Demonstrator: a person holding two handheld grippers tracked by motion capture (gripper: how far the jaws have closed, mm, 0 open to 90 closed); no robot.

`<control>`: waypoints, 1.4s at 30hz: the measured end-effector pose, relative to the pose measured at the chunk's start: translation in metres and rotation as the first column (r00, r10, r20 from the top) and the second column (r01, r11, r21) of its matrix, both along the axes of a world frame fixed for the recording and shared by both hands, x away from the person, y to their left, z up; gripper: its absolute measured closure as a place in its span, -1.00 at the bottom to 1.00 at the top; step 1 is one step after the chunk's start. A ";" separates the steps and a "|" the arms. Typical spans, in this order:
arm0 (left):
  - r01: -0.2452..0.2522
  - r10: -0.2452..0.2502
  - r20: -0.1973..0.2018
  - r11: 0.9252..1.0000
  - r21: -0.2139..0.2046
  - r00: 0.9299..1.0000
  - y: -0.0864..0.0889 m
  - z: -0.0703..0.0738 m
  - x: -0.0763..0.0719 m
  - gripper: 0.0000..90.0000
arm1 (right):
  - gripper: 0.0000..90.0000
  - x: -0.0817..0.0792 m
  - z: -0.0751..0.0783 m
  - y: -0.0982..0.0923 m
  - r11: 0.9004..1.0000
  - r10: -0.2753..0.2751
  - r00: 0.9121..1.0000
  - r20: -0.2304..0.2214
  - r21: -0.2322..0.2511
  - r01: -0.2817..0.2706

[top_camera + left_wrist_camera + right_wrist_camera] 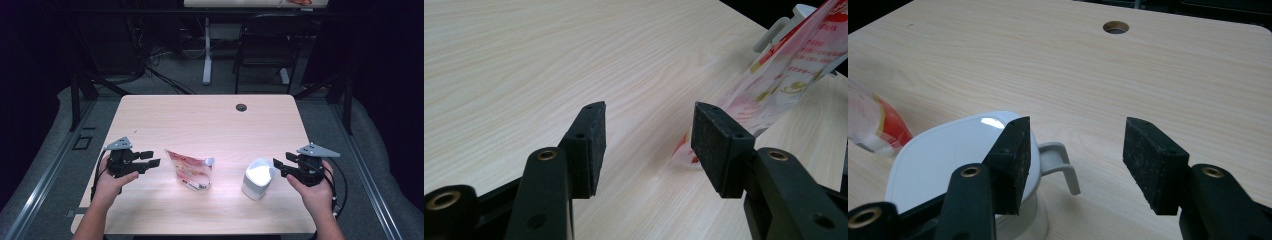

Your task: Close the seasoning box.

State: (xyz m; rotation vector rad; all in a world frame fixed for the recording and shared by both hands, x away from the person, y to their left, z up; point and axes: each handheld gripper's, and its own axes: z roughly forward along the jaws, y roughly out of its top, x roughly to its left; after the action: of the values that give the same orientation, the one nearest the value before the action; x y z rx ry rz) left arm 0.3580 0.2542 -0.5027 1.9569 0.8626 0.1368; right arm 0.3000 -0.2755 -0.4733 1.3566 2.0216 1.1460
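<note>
The left tongs (pixel 150 162) stand apart with nothing between them, just short of a red-and-white pouch (pixel 190 170) whose print is too blurred to read and whose top is cut off in the left gripper view. The right tongs (pixel 281 164) are also apart and hold nothing, close beside a white lidded jug (pixel 257 178). In the right gripper view one pad (pixel 1013 157) hides part of its lid, with the grey handle (pixel 1060 165) between the jaws on the table (pixel 210 120).
</note>
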 end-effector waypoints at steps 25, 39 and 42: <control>-0.016 0.016 -0.001 1.000 0.003 1.000 0.003 -0.003 0.000 0.06 | -0.01 -0.022 -0.037 -0.022 0.985 -0.171 0.985 -0.013 0.023 0.172; -0.022 0.022 -0.003 1.000 0.008 1.000 0.002 -0.004 0.000 0.06 | -0.01 -0.020 -0.062 -0.025 0.983 -0.182 0.982 -0.058 0.003 0.182; -0.019 0.019 -0.002 1.000 0.013 1.000 0.002 -0.005 0.001 0.06 | -0.01 -0.019 -0.066 -0.024 0.984 -0.177 0.982 -0.069 -0.008 0.177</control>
State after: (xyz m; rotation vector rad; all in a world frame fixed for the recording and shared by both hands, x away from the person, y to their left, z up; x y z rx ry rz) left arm 0.3586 0.2561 -0.5072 1.9622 0.8841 0.1516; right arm 0.2811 -0.2997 -0.5395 1.5608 1.9036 1.0314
